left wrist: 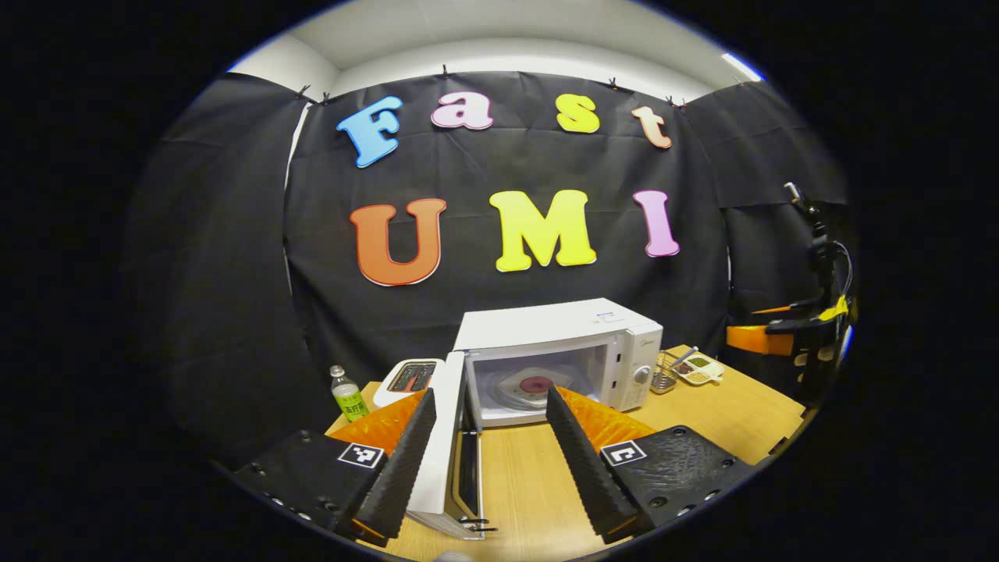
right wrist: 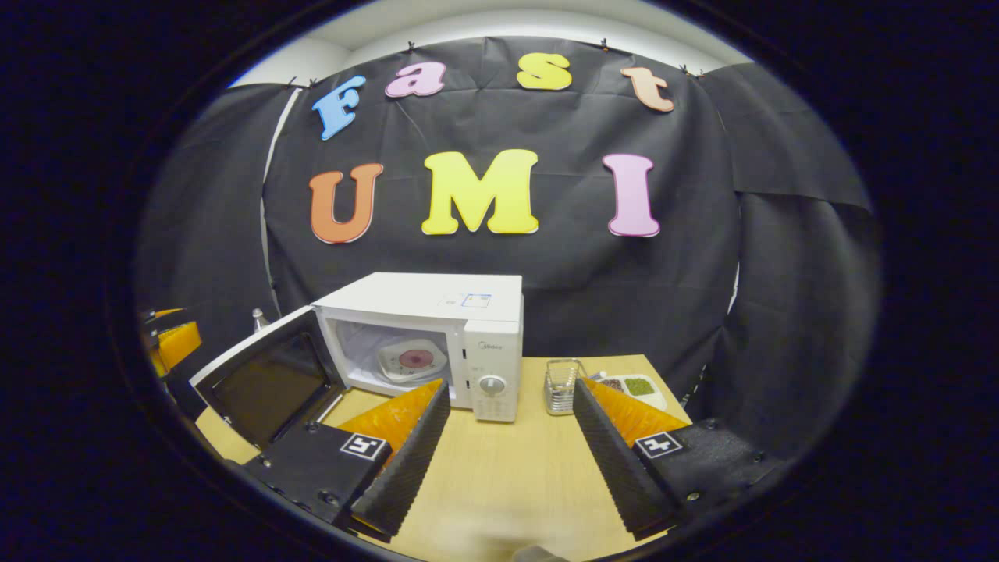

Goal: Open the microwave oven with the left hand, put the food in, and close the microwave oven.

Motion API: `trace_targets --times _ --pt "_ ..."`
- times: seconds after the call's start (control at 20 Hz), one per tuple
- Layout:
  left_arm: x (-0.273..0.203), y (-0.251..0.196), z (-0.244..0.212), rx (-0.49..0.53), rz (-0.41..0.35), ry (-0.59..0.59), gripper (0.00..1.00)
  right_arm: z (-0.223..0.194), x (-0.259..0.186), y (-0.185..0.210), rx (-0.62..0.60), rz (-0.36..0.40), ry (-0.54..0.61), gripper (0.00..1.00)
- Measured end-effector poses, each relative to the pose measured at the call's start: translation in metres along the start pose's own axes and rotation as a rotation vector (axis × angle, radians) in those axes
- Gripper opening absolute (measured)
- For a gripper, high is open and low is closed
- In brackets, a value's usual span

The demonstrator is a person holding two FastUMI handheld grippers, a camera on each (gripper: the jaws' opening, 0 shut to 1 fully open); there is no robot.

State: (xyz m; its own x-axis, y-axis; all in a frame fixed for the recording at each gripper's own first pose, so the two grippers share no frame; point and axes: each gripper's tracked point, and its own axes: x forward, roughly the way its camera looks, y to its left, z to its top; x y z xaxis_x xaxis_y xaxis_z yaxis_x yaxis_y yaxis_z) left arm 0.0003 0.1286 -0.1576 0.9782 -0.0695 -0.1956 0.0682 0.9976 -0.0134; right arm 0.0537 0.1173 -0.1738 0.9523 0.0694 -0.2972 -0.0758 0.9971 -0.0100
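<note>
**Microwave door open, plate of food inside, both tongs released**

The microwave oven (left wrist: 558,351) stands toward the back of the tabletop (left wrist: 531,476), its door (left wrist: 445,445) swung wide on the left hinge. Inside the cavity a pale plate (right wrist: 412,361) with a round dark-red piece of food (right wrist: 416,359) lies flat on the floor of the oven, so the loading step looks done and closing is what remains. The door is a stiff, light panel that should swing freely until the latch; its smooth face is probably slippery, so a push on the outer face near the free edge would serve better than a pinch. The oven itself seems heavy enough to stay put

The left tongs (left wrist: 488,453) are released, the door's free edge standing between the fingers, close to the left one; I cannot tell whether it touches. The right tongs (right wrist: 507,457) are released too, above bare tabletop, holding nothing

Right of the oven stands a small wire basket (right wrist: 563,386), contents unclear, and beside it a divided tray (right wrist: 640,388) with green and brownish portions. Left of the oven are a toaster (left wrist: 407,378) and a bottle (left wrist: 348,394) with a green label
</note>
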Motion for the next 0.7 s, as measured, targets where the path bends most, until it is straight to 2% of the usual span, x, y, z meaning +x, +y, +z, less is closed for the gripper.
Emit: trace_targets --times 0.05,0.1,0.15,0.2,0.25,0.3,0.35,0.4,0.45,0.5,0.65,0.7 --pt "0.001 0.008 -0.004 -0.001 0.014 0.008 0.85 0.001 -0.004 -0.004 0.003 -0.004 0.006 1.00" --pt "0.002 0.016 -0.007 0.000 0.026 0.005 0.63 0.004 -0.008 -0.006 0.002 -0.009 0.009 1.00" --pt "0.005 0.024 -0.012 0.005 0.033 0.009 0.59 0.006 -0.010 -0.008 0.000 -0.013 0.011 1.00" --pt "0.006 0.029 -0.018 0.012 0.037 0.010 0.43 0.009 -0.012 -0.009 -0.004 -0.014 0.013 1.00" --pt "0.004 0.037 -0.027 0.017 0.053 0.027 0.37 0.011 -0.014 -0.008 -0.006 -0.013 0.014 1.00" --pt "0.003 0.047 -0.035 0.015 0.067 0.039 0.31 0.013 -0.015 -0.008 -0.009 -0.013 0.014 0.91" --pt "0.000 0.064 -0.043 0.006 0.112 0.050 0.14 0.014 -0.012 -0.008 -0.009 -0.011 0.013 1.00" --pt "0.001 0.072 -0.052 -0.006 0.135 0.053 0.00 0.015 -0.013 -0.008 -0.005 -0.013 0.016 0.92" --pt "0.002 0.083 -0.059 -0.023 0.156 0.060 0.12 0.016 -0.014 -0.009 -0.001 -0.014 0.016 1.00" --pt "0.001 0.089 -0.070 -0.043 0.161 0.071 0.00 0.015 -0.014 -0.009 0.004 -0.015 0.020 1.00" --pt "0.001 0.113 -0.109 -0.053 0.195 0.112 0.00 0.011 -0.017 -0.013 0.023 -0.023 0.037 1.00" --pt "0.001 0.122 -0.124 -0.049 0.209 0.139 0.00 0.011 -0.019 -0.014 0.027 -0.029 0.039 0.92"
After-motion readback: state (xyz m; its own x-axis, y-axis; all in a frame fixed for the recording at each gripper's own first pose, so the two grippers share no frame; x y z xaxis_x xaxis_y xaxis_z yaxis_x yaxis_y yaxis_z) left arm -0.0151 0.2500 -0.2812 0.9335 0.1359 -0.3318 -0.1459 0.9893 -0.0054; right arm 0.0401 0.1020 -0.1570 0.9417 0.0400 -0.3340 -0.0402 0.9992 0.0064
